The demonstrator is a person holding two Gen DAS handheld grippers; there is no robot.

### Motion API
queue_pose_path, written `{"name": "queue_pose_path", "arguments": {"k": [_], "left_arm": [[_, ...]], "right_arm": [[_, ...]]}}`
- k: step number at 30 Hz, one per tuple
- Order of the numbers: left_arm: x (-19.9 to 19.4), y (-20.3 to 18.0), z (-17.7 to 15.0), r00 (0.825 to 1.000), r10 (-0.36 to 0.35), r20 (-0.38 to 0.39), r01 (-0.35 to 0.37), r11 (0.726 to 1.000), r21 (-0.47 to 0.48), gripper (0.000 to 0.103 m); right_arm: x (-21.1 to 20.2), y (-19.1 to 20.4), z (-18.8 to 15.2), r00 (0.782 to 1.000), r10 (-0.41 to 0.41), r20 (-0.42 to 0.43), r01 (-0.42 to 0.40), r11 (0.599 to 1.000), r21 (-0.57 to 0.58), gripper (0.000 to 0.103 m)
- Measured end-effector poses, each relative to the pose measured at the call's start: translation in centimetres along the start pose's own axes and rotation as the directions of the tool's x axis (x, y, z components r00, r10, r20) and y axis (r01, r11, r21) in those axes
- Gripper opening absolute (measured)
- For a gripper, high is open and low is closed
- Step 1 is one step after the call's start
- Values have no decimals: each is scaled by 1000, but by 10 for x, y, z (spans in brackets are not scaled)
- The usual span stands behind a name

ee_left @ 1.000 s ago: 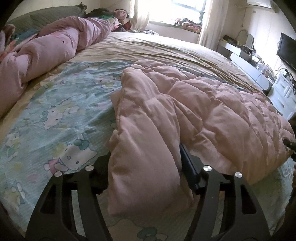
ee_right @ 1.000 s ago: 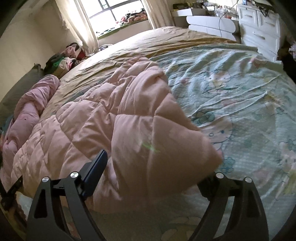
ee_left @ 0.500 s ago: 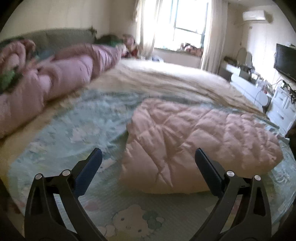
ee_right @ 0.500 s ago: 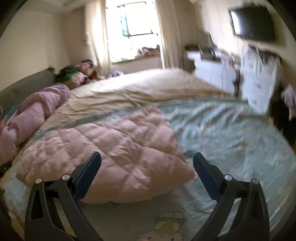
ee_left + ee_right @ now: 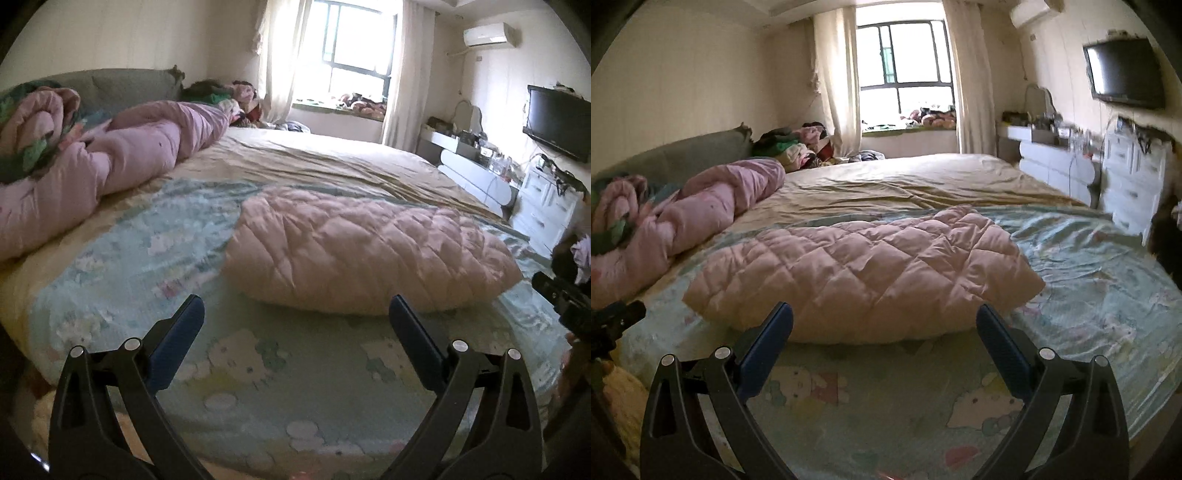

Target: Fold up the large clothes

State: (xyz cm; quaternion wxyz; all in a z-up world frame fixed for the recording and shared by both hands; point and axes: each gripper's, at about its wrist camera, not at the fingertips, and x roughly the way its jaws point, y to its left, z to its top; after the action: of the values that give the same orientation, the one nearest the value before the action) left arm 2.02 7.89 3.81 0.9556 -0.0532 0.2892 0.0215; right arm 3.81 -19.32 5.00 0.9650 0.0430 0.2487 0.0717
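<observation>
Two hand-held grippers (image 5: 295, 321) (image 5: 884, 328), one folded quilt (image 5: 369, 251)

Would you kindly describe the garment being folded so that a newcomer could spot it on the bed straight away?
Start at the large bed, then find the pale blue cartoon-print sheet covering its near end. The quilted pink coat lies folded flat on that sheet. Its diamond stitching and neat flat shape set it apart from the smooth pink duvet bunched near the headboard.

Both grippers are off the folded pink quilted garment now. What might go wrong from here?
1. The puffy pink quilted garment may spring open, since the open left gripper and right gripper hold nothing.
2. Its right corner juts out, so a further fold might come out crooked.
</observation>
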Motion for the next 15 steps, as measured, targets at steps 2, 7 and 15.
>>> {"name": "queue_pose_path", "arguments": {"k": [2, 7, 15], "left_arm": [[0, 0, -7, 1000, 12, -14, -12, 1000, 3, 94], [-2, 2, -16, 1000, 8, -12, -9, 1000, -16, 94], [0, -7, -23, 999, 28, -28, -28, 999, 25, 94]], "right_arm": [[-5, 8, -7, 1000, 7, -4, -7, 1000, -10, 99], [-10, 26, -28, 998, 38, -53, -40, 998, -49, 99], [-3, 35, -39, 993, 54, -108, -59, 997, -47, 99]]}}
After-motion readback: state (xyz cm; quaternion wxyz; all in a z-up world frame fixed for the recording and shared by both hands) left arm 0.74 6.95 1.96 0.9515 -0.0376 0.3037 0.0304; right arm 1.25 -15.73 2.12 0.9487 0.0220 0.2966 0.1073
